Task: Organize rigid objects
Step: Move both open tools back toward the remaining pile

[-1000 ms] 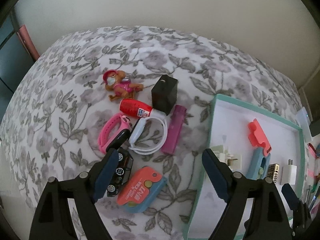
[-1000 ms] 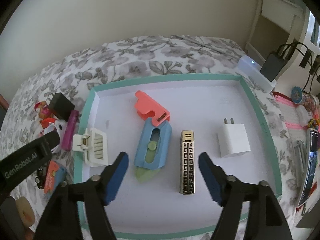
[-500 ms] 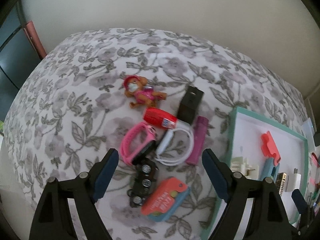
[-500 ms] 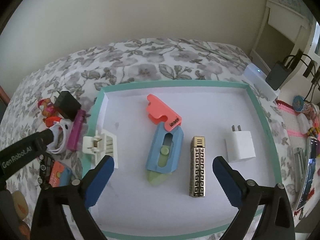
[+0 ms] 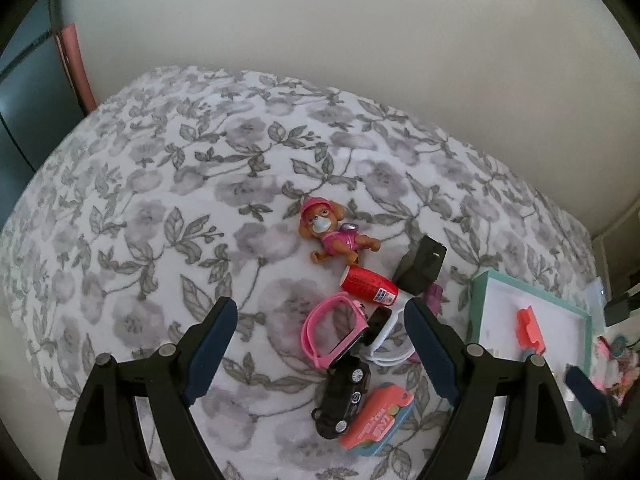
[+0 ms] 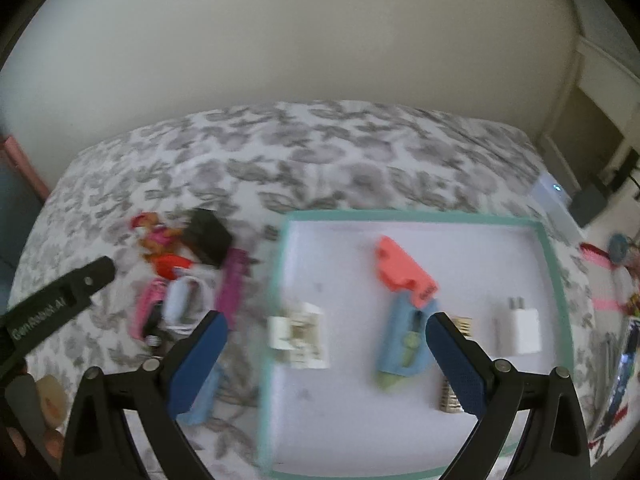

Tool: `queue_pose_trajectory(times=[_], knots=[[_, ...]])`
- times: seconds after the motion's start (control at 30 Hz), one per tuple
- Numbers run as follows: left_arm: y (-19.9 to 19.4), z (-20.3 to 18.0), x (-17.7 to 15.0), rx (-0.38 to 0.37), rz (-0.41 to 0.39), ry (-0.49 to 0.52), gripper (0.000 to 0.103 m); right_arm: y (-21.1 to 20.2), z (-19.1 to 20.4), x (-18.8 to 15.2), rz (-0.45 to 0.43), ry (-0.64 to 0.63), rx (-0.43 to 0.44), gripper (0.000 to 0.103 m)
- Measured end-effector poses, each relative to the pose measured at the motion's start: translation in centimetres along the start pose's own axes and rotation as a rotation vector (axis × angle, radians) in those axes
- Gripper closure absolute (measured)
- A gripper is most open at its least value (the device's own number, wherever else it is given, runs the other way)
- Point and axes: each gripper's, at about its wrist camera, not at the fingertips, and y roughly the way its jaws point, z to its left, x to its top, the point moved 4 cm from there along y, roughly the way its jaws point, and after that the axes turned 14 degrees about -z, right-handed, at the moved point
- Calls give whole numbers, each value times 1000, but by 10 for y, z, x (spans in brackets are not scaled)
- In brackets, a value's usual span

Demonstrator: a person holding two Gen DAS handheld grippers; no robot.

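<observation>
Left wrist view: my left claw [image 5: 320,344] hangs with its jaws spread wide and nothing between the pads, above a loose heap of small things on the floral bedspread [image 5: 160,208]. At twelve o'clock from the heap lies a toy pup figure [image 5: 332,232] in pink. Just below it sit a red capsule-shaped toy [image 5: 370,284] and a black charger block [image 5: 420,266], touching or nearly so. A pink watch band [image 5: 332,332] and a white watch band [image 5: 384,336] overlap at the centre, with a purple stick [image 5: 434,296] half hidden behind my right finger. At six o'clock a black toy car [image 5: 344,396] rests against a coral-and-blue utility knife [image 5: 378,416]. The teal-rimmed tray [image 5: 478,300] shows at three o'clock.

Right wrist view, blurred: my right claw [image 6: 326,356] has just been opening and now stands wide, empty, over the tray's left rim. Inside the tray, from nine o'clock to three o'clock, lie a white clip [image 6: 298,336], a second coral-and-blue knife [image 6: 406,308], a gold lighter [image 6: 456,360] partly behind my right finger, and a white plug adapter [image 6: 518,330], all apart from one another. The heap sits outside the tray at nine o'clock, and my other claw's black arm crosses the left edge.
</observation>
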Motion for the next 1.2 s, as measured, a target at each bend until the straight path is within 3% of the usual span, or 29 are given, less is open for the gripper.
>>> queue_pose_trajectory(times=[0.23, 0.47, 0.67, 0.8, 1.2], knots=[[7, 29, -8, 33, 49, -46, 17, 11, 51, -14, 52, -50, 87, 3], [26, 43, -28, 69, 126, -84, 17, 34, 67, -42, 136, -24, 153, 14], [35, 42, -38, 56, 166, -110, 17, 45, 80, -57, 183, -47, 176, 24], [37, 39, -40, 44, 174, -108, 17, 48, 82, -64, 202, -80, 148, 29], [40, 32, -43, 28, 196, -89, 17, 62, 91, -84, 262, -120, 152, 30]])
